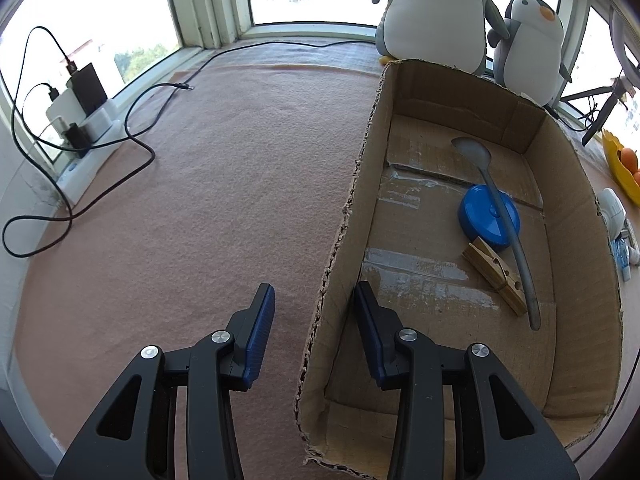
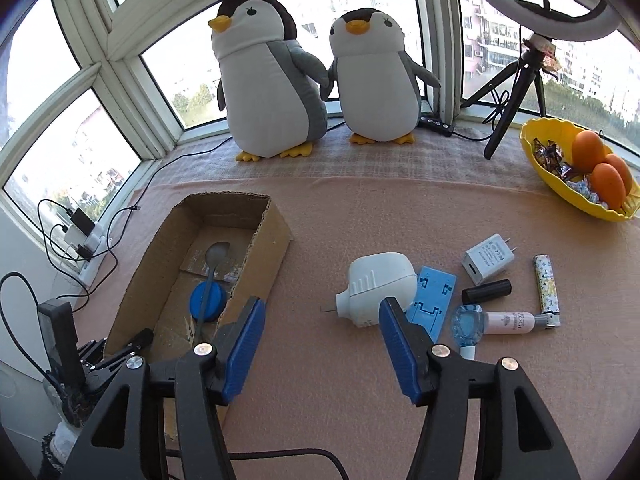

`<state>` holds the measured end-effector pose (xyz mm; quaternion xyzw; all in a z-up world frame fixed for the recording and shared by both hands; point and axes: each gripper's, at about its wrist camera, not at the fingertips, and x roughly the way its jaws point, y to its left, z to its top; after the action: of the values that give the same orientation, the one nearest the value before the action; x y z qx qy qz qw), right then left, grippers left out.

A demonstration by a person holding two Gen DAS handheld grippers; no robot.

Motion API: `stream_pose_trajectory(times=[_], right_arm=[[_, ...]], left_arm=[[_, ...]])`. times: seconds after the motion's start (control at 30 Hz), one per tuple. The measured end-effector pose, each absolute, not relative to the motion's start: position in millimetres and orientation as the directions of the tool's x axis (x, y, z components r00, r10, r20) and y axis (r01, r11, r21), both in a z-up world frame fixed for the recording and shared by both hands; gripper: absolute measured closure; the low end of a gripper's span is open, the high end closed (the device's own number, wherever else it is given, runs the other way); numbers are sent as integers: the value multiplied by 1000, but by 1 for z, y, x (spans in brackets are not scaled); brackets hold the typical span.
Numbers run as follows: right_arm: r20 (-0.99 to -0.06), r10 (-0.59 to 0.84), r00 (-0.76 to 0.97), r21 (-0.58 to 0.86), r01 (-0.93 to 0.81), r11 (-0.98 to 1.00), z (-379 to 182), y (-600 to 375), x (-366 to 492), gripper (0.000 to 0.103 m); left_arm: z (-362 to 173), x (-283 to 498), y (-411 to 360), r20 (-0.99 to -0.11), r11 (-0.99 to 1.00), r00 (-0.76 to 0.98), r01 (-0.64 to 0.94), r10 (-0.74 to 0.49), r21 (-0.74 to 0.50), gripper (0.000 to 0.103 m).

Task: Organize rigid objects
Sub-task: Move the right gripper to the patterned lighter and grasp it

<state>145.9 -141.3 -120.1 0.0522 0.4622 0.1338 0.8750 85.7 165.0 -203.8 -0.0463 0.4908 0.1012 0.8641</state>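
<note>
A cardboard box point(image 1: 576, 240) holds a grey spoon point(image 1: 496, 196), a blue lid point(image 1: 480, 216) and a wooden clothespin point(image 1: 494, 276). My left gripper point(image 1: 314, 288) straddles the box's left wall, one finger outside and one inside, and its pads stand apart from the cardboard. My right gripper point(image 2: 322, 308) hangs open over the pink mat with nothing between its fingers, the box point(image 2: 264, 248) on its left. To its right lie a white plug-in device point(image 2: 376, 288), a blue plastic piece point(image 2: 434, 300), a white charger point(image 2: 488, 258), a black cylinder point(image 2: 486, 290), a patterned lighter point(image 2: 546, 288), a pale tube point(image 2: 510, 322) and a small clear bottle point(image 2: 466, 326).
Two plush penguins point(image 2: 272, 80) stand at the window behind the box. A yellow bowl with oranges point(image 2: 580, 168) and a tripod point(image 2: 516, 92) are at the back right. Cables point(image 1: 132, 140) and a power strip point(image 1: 92, 148) run along the left edge.
</note>
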Motion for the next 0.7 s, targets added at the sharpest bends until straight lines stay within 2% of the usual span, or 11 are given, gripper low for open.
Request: stream_pose_trajectory(times=[0.4, 0.57, 0.7], right_arm=[[-821, 42, 570, 86, 51, 995, -141, -267, 159, 47], [-838, 72, 540, 138, 83, 987, -159, -302, 169, 47], [-858, 26, 513, 88, 96, 992, -171, -310, 180, 48]], left_arm=[[-203, 86, 160, -858, 973, 492, -226, 150, 40, 64], [-202, 86, 159, -858, 973, 489, -228, 157, 49, 64], [-202, 86, 159, -857, 972, 488, -229, 163, 54, 64]])
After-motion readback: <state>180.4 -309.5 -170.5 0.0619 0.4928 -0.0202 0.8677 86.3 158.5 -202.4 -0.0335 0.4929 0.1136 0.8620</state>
